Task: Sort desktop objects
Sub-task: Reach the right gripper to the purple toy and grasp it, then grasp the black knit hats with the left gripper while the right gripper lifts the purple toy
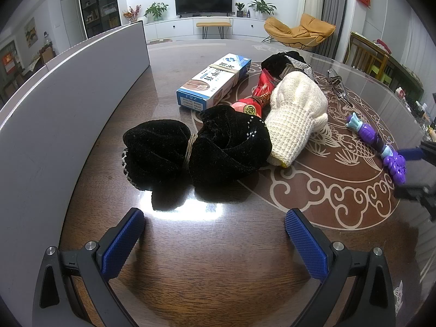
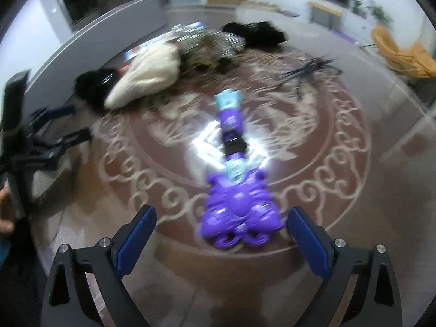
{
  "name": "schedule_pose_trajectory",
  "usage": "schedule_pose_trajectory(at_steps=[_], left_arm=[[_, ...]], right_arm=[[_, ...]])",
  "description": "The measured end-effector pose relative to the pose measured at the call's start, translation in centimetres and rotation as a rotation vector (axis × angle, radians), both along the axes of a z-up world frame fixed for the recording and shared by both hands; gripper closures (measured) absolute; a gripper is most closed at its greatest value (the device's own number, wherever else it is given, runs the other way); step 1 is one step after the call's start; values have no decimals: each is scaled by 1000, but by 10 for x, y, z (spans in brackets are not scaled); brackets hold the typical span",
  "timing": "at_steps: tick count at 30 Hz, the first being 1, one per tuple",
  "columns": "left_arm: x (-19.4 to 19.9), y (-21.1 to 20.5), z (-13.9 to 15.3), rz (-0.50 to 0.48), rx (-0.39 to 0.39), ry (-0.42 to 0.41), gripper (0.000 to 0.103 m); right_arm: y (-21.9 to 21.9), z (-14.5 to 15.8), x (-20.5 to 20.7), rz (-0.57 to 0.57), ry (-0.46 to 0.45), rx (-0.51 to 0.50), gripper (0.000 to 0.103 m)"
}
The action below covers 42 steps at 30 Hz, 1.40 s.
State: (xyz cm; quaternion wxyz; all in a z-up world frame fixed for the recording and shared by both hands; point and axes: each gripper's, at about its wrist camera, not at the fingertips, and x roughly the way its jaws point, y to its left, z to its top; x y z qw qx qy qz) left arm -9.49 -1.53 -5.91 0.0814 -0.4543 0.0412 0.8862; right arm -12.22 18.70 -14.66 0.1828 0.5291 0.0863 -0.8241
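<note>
A purple toy [image 2: 237,199] lies on the patterned table; it also shows in the left wrist view [image 1: 376,144]. My right gripper [image 2: 220,234] is open, its blue pads either side of the toy's near end, not touching it. My left gripper [image 1: 215,234] is open and empty just in front of a black velvet bundle [image 1: 196,150]. Behind the bundle lie a white knit glove [image 1: 294,120], a red packet [image 1: 259,95] and a blue-white box [image 1: 215,79]. The right wrist view is blurred.
A grey panel [image 1: 54,114] stands along the table's left side. More black fabric with a silver band [image 1: 288,62] and glasses [image 1: 338,81] lie at the back. The left gripper shows in the right wrist view [image 2: 62,125].
</note>
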Motion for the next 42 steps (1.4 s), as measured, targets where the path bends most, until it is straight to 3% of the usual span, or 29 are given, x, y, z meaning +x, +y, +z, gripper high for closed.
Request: schedule_pose_trajectory(at_steps=[6, 10, 12, 15, 17, 22, 25, 30, 32, 35, 36, 38, 39, 42], left_arm=[[0, 0, 0, 0, 0, 0, 0], [0, 0, 0, -1, 0, 0, 0], [3, -1, 0, -8, 2, -7, 0], [15, -6, 3, -149, -23, -81, 0], [17, -15, 7, -146, -54, -86, 0], [-7, -22, 34, -48, -189, 7, 0], [-28, -6, 42, -114, -211, 38, 0], [-50, 29, 19, -296, -285, -39, 0], [-41, 31, 15, -349, -265, -48, 0], [-26, 28, 20, -381, -170, -61, 28], [-21, 26, 23, -374, -166, -52, 40], [-17, 20, 26, -332, -145, -53, 50], [-17, 18, 27, -311, -124, -55, 61], [-12, 6, 30, -232, -53, -58, 69]], right_arm=[[-8, -5, -31, -93, 102, -27, 0], [-25, -10, -37, -130, 167, 8, 0], [-6, -6, -34, -132, 173, 2, 0], [-4, -6, -39, -135, 178, -1, 0], [-1, -7, -35, -137, 182, 1, 0], [3, -7, -33, -139, 184, -2, 0], [3, -7, -31, -138, 184, -2, 0], [3, -7, -30, -138, 184, -2, 0], [3, -7, -32, -138, 185, -2, 0], [3, -7, -31, -138, 185, -2, 0], [4, -6, -29, -138, 185, -2, 0], [4, -6, -29, -138, 185, -2, 0], [4, -6, -29, -138, 185, -2, 0], [4, -6, -28, -138, 185, -2, 0]])
